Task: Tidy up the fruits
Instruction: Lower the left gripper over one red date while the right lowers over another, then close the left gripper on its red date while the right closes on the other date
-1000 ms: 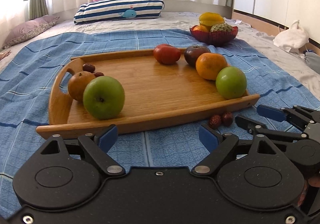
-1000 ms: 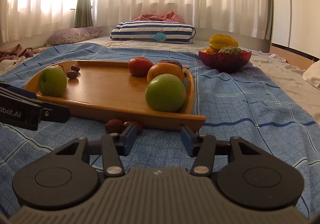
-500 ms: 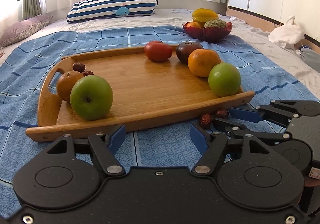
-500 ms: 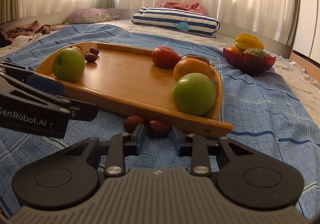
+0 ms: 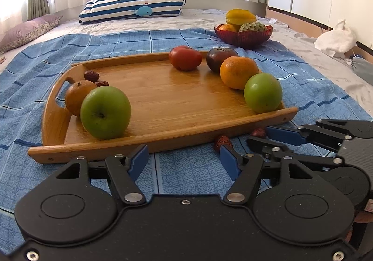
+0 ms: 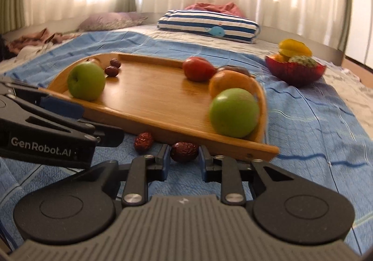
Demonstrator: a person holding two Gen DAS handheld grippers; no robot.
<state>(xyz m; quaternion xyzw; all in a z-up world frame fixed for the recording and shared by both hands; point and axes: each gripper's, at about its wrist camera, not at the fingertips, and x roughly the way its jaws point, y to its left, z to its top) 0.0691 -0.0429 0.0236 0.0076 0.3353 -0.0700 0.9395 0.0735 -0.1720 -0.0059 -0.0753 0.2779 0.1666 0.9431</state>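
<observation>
On the blue cloth just in front of the wooden tray [image 5: 163, 142] lie two red dates. My right gripper [image 6: 184, 159] is shut on the right date [image 6: 184, 149], its blue pads pressing both sides. The other date [image 6: 143, 142] lies loose to its left. My left gripper [image 5: 184, 158] hovers low before the tray's front rim. Its jaws are closing, with only cloth between them; the loose date sits just beyond its right fingertip. On the tray are two green apples [image 5: 105, 113] [image 5: 262, 93], an orange [image 5: 239, 72], a red tomato [image 5: 185, 58], a dark one [image 5: 220, 58], a brown fruit [image 5: 77, 97] and two dates [image 5: 92, 75].
A red bowl [image 5: 243, 36] of fruit stands on the bed beyond the tray's far right corner. A striped pillow [image 5: 132, 5] lies at the back by the curtains. A white bag [image 5: 335, 39] sits at the right edge. The two grippers are close together, side by side.
My right gripper has moved in onto the dates by the tray's front edge and shut on the right one. The left gripper's jaws have narrowed; that hand has barely moved.
</observation>
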